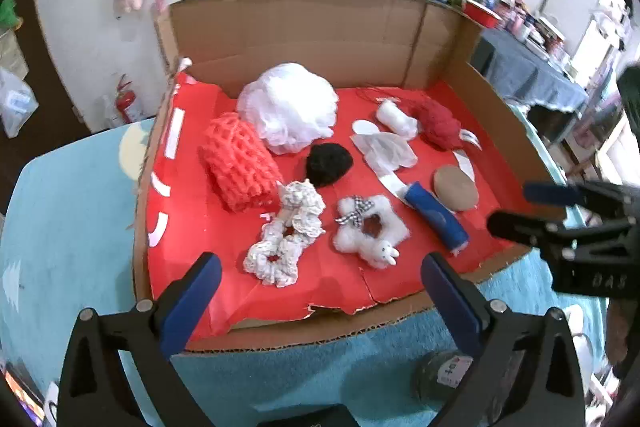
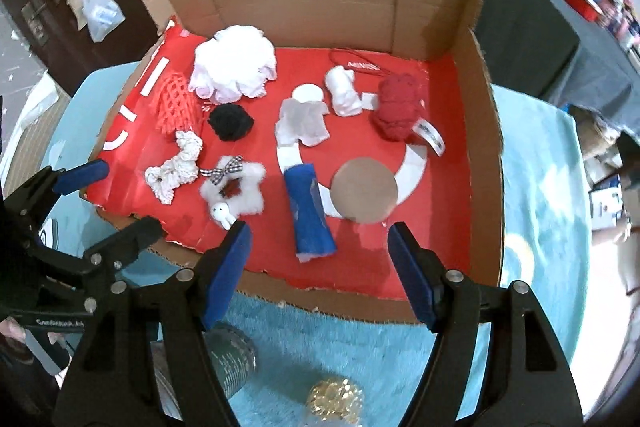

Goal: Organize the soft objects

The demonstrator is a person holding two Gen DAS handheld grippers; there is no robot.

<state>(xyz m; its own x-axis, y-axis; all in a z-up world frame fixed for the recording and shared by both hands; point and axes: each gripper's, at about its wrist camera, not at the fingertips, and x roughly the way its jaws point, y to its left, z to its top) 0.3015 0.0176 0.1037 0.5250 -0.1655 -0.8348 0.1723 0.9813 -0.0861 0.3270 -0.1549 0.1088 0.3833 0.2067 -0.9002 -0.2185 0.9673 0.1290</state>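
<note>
Soft things spread flat across red liner of cardboard box (image 1: 440,39), spaced apart, likely for easy single picks. Far left: orange mesh sponge (image 1: 238,165), white pouf (image 1: 290,107). Near middle: lace scrunchie (image 1: 286,233), fluffy white scrunchie (image 1: 370,229). Right of it: blue roll (image 1: 436,217), long axis running near-to-far, leaning left at far end. Left gripper (image 1: 320,291) jaws wide apart, empty, hovering over near box edge. Right gripper (image 2: 320,271) jaws apart, empty, over near edge by blue roll.

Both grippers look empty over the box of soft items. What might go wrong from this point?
1. The blue roll touches the tan round pad; grabbing either may drag the other.
2. The white scrunchie and fluffy white scrunchie lie close together, so wide-open jaws could catch both.
3. The left gripper and right gripper hover near each other and might collide.
</note>
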